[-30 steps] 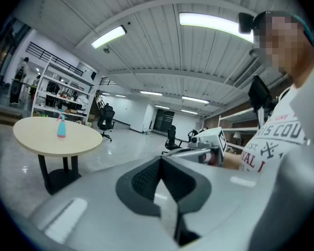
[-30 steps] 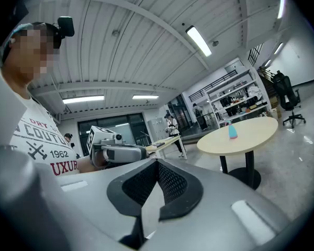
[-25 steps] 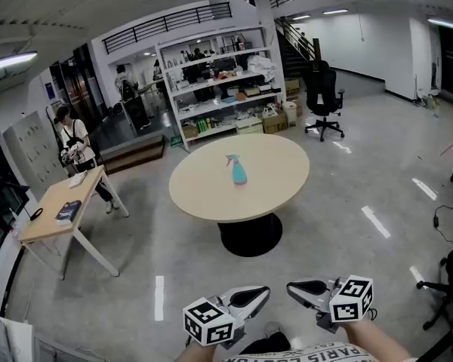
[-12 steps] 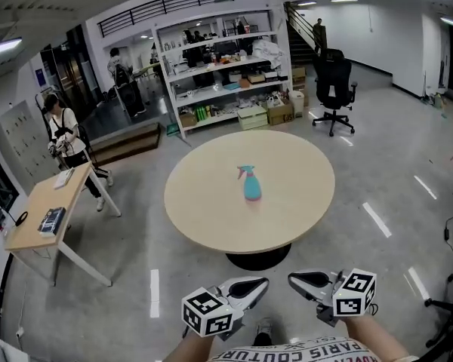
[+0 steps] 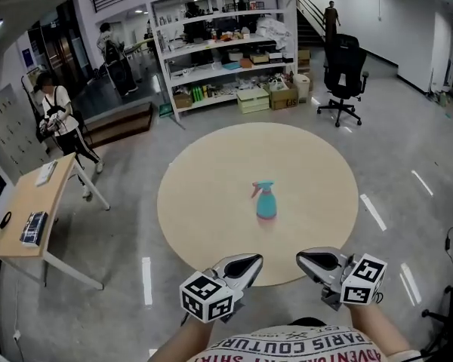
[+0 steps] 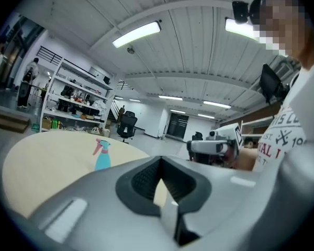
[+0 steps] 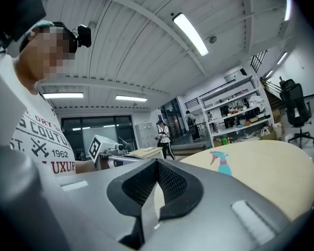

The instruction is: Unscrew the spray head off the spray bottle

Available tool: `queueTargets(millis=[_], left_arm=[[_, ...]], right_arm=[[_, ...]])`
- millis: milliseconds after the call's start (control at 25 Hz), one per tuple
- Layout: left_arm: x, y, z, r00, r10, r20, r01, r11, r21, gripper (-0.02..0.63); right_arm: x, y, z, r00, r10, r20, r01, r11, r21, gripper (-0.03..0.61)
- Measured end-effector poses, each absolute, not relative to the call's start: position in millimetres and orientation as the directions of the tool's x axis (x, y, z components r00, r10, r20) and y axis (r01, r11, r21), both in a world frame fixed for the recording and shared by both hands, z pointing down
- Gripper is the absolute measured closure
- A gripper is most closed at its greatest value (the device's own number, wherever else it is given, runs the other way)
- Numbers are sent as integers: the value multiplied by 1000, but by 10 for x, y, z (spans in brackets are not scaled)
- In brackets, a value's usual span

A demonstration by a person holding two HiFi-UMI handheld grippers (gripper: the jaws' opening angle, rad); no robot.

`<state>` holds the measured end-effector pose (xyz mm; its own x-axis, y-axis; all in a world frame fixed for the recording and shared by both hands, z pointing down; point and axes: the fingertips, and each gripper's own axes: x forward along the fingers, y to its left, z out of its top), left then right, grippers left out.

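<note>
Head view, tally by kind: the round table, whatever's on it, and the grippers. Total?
round table: 1
spray bottle, standing on the table: 1
grippers: 2 (left gripper, right gripper, jaws shut on nothing)
total: 4

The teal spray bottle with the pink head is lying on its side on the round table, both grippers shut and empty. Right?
Wrong on one point: the teal plastic spray bottle with pink spray head stands upright on the round beige table, per the head view. The left gripper and right gripper are shut and empty.
</note>
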<state>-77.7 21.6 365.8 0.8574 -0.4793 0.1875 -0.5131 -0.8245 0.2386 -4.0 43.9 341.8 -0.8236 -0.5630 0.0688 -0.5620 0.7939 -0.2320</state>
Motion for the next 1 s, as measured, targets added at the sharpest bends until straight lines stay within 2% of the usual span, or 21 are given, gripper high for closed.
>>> queueTargets(millis=[240, 520, 880, 920, 1000], left_arm=[[-804, -316, 3706, 828, -537, 162, -559, -812, 166, 612], [-592, -921, 3929, 832, -520, 193, -552, -810, 196, 612], [-391, -1707, 4832, 824, -483, 297, -551, -805, 219, 607], [-383, -1792, 4937, 823, -481, 301, -553, -800, 233, 547], [-367, -1982, 5118, 821, -488, 294, -561, -784, 264, 472]], right_arm=[[-7, -206, 3523, -833, -549, 60, -545, 799, -255, 577], [198, -907, 3733, -851, -522, 55, -510, 798, -322, 577], [443, -1715, 4179, -864, -492, 103, -489, 773, -403, 577], [455, -1775, 4218, -865, -489, 116, -490, 770, -408, 577], [487, -1888, 4285, -863, -484, 142, -497, 767, -405, 577]])
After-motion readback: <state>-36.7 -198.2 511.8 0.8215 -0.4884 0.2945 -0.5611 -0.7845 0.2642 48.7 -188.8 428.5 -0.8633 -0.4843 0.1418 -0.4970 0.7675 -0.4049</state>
